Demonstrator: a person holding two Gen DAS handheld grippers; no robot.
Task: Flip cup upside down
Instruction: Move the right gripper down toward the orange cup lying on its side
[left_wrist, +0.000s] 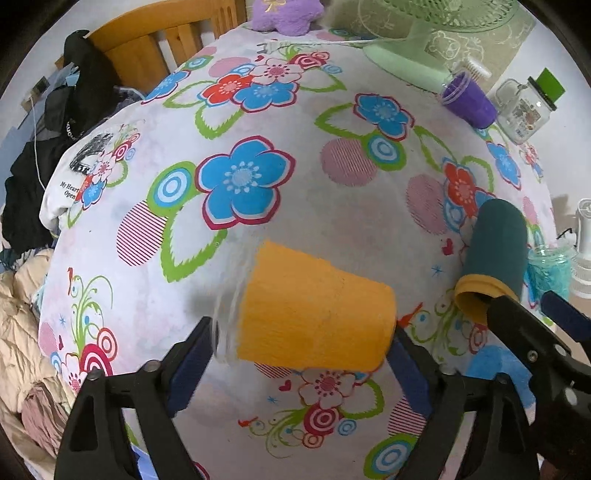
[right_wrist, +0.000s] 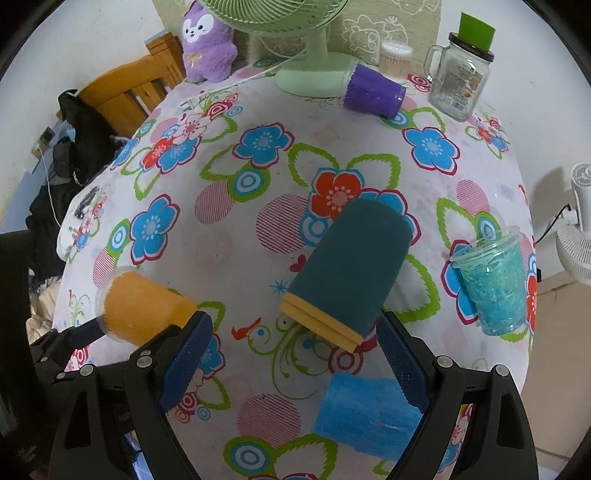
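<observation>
An orange cup (left_wrist: 314, 314) lies tilted on its side between the fingers of my left gripper (left_wrist: 301, 354), rim to the left; the pads touch it. It also shows in the right wrist view (right_wrist: 144, 306). A dark teal cup with a yellow rim (right_wrist: 351, 273) lies on its side on the floral cloth, rim toward my right gripper (right_wrist: 295, 362), which is open just short of it. The teal cup also shows in the left wrist view (left_wrist: 495, 251), with the right gripper's fingers (left_wrist: 517, 321) at its rim.
A blue cup (right_wrist: 369, 417) lies under the right gripper. A clear cup with turquoise filling (right_wrist: 491, 288) stands at right. At the back are a purple cup (right_wrist: 373, 90) on its side, a green fan (right_wrist: 306, 70), a glass jar (right_wrist: 458, 81) and a purple plush (right_wrist: 207, 48).
</observation>
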